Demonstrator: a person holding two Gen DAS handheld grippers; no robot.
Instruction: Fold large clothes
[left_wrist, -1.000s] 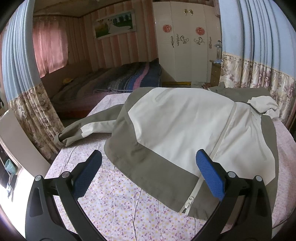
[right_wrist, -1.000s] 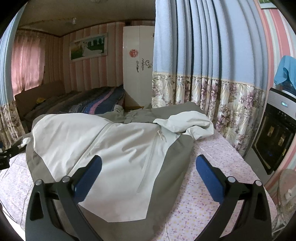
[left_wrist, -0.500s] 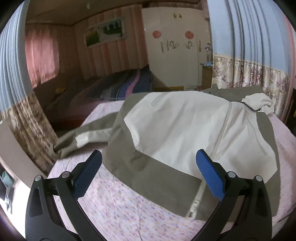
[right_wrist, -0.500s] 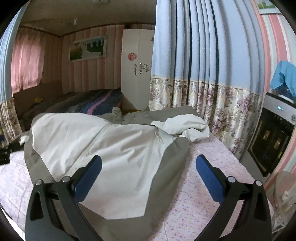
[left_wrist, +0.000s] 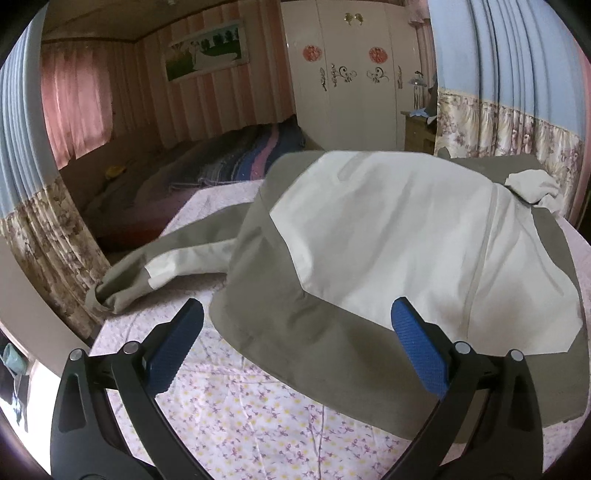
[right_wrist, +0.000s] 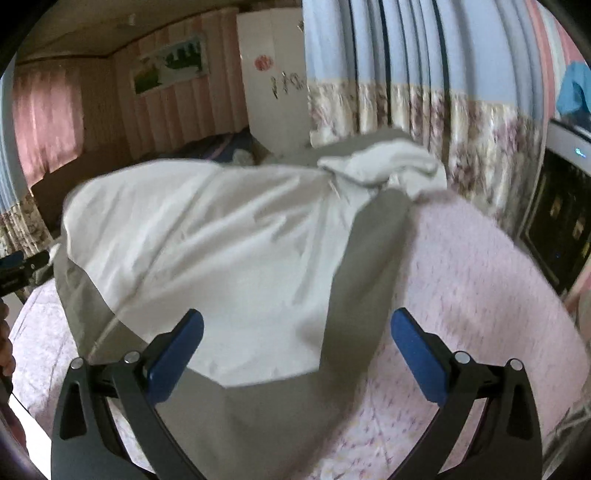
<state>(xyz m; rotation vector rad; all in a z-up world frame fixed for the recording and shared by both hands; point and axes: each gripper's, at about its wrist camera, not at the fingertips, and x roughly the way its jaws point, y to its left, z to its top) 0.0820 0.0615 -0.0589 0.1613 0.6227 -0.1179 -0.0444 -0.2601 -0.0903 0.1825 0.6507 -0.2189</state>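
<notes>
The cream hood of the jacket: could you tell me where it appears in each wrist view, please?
Left wrist: the hood lies bunched at the far right, at the jacket's top.
Right wrist: the hood sits upper centre-right, blurred.
Shared landmark: the white wardrobe with red round decals behind it.

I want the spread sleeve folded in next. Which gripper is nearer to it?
Left. The left gripper hovers, jaws open, just beside the sleeve; the right gripper is over the jacket's opposite edge.
</notes>
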